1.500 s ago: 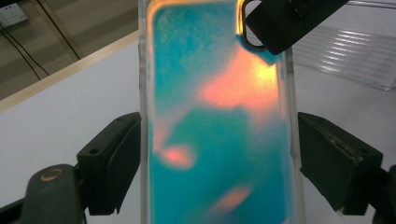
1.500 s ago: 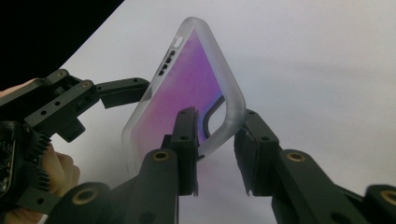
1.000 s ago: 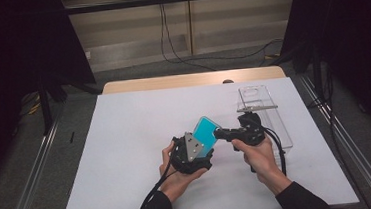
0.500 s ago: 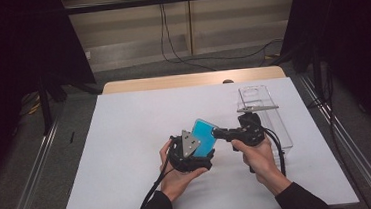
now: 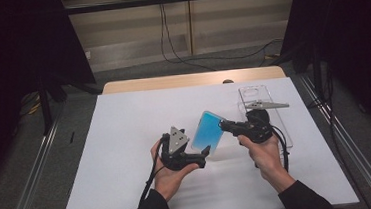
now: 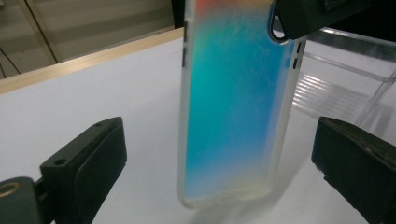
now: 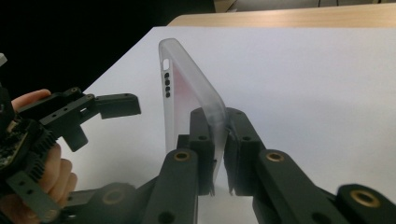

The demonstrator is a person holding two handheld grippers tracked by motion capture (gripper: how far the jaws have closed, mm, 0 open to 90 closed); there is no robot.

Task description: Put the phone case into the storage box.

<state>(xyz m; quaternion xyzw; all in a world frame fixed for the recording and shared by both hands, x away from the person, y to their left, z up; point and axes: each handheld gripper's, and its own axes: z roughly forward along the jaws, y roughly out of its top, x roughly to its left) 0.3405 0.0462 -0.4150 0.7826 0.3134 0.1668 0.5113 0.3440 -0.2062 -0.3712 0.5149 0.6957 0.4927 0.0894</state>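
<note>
1. The right tool point(image 5: 224, 125) is clenched on a translucent blue-tinted plastic phone case point(image 5: 207, 136), holding it above the white table point(image 5: 125, 124).
2. The left tool point(image 5: 205, 154), just beside the case's lower end, has just been opening; its jaws stand apart around the case without touching it.
</note>
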